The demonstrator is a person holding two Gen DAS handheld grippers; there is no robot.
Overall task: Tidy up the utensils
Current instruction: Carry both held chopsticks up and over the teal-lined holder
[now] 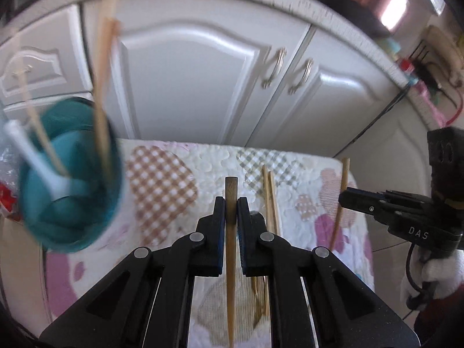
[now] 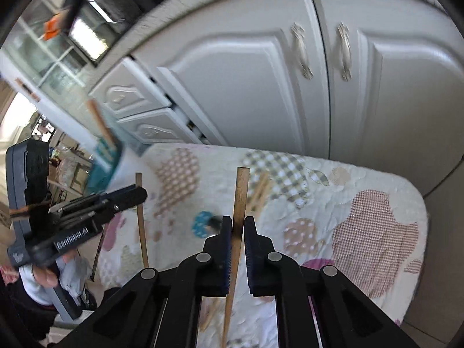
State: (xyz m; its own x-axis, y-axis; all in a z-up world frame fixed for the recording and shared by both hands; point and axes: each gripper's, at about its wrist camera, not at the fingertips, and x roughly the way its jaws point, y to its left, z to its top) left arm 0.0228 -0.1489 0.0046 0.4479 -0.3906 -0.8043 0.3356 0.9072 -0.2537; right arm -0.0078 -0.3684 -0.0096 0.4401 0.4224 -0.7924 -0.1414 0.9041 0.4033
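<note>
Left hand-held gripper (image 1: 231,203) clenched on a chopstick (image 1: 231,249), tilted down over the surface (image 1: 174,156). Right hand-held gripper (image 2: 238,226) clamps another chopstick (image 2: 239,200). Teal cup (image 1: 72,174) at the surface's left edge is blurred.

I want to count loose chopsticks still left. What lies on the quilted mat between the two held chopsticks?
In the left wrist view, a pair of loose chopsticks lies on the mat, between the left gripper's chopstick and the right gripper's chopstick.

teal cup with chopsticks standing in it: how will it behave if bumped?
Probably tippy: the teal cup is tall and the chopsticks lean well above its rim, raising the load. It sits on a soft quilted mat, so footing looks uneven. Likely light; a nudge could slide or topple it.
</note>
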